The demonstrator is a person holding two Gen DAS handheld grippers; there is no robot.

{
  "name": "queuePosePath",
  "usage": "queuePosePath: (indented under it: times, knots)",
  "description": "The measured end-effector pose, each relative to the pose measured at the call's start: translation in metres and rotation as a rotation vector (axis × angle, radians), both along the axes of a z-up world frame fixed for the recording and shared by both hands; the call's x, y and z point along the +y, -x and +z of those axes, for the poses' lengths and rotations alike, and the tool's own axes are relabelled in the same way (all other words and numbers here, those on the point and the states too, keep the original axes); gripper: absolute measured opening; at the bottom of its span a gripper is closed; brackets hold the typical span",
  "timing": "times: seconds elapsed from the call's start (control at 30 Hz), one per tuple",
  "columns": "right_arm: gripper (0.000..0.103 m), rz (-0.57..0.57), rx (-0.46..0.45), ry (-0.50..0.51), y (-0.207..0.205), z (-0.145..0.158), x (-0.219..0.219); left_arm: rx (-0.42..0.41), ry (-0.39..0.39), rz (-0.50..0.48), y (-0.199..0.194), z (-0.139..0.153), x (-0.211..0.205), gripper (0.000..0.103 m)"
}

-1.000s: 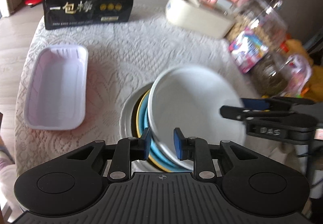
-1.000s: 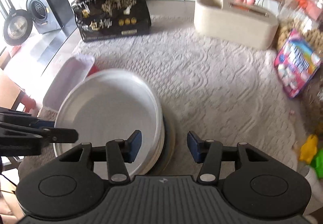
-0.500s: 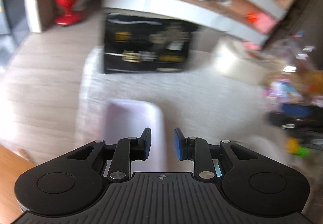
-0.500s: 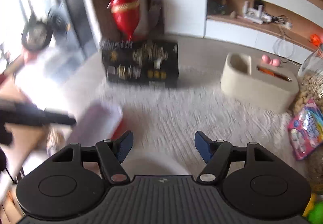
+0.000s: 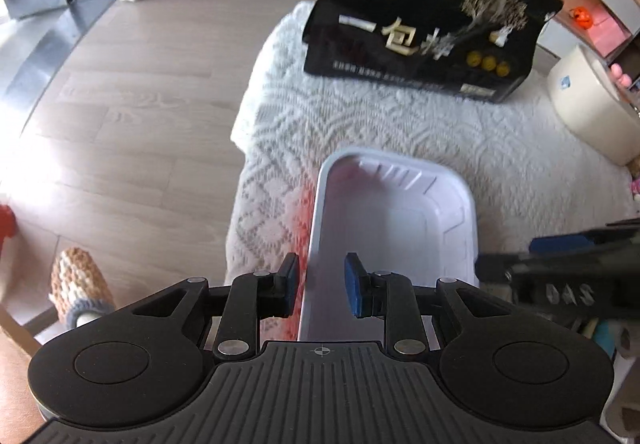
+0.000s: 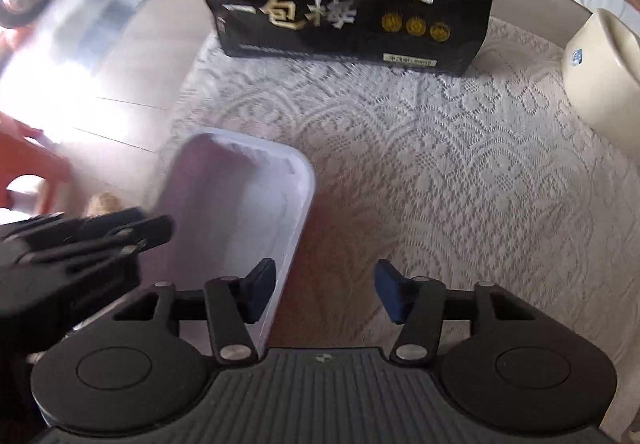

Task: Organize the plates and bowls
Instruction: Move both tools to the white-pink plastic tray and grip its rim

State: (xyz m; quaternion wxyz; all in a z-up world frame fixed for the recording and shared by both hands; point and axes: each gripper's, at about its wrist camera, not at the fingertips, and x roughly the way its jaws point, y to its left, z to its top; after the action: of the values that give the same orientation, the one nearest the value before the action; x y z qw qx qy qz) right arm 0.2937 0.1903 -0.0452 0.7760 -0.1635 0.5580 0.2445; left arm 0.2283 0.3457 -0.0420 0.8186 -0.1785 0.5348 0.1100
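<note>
Both grippers shifted off round stacked plates to rectangular ribbed white plastic tray (image 5: pixel 394 228) on lace cloth (image 6: pixel 440 164): L gripper (image 5: pixel 322 284) part-open straddling tray's left rim, R gripper (image 6: pixel 326 294) closing, empty, astride right rim

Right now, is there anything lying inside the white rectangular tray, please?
No, the white tray shows only its bare ribbed inside in the left wrist view.
</note>
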Motion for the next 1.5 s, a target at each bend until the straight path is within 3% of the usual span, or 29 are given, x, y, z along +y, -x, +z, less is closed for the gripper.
queuePosePath:
  times: [0.17,0.3,0.5,0.8,1.03,1.5]
  knots:
    - [0.044,-0.04,0.111,0.015,-0.014,-0.021,0.003,-0.003,0.044,0.003,0.002,-0.001,0.005,0.024]
    - [0.033,-0.03,0.142,0.031,-0.012,-0.03,0.008,0.002,0.07,-0.006,0.0,-0.004,0.006,0.018]
    - [0.033,0.017,0.181,0.011,0.002,-0.033,0.018,0.008,0.103,-0.003,0.0,-0.006,0.01,0.016]
    - [0.018,0.016,0.135,0.044,0.002,-0.034,0.018,0.043,0.1,-0.036,-0.001,-0.008,0.002,0.016]
    - [0.021,-0.003,0.152,0.071,-0.003,-0.036,0.013,0.085,0.077,-0.091,-0.003,-0.016,-0.012,0.016]
    - [0.022,0.048,0.153,0.112,0.004,-0.042,0.018,0.076,0.118,-0.068,-0.001,-0.016,-0.006,0.016]
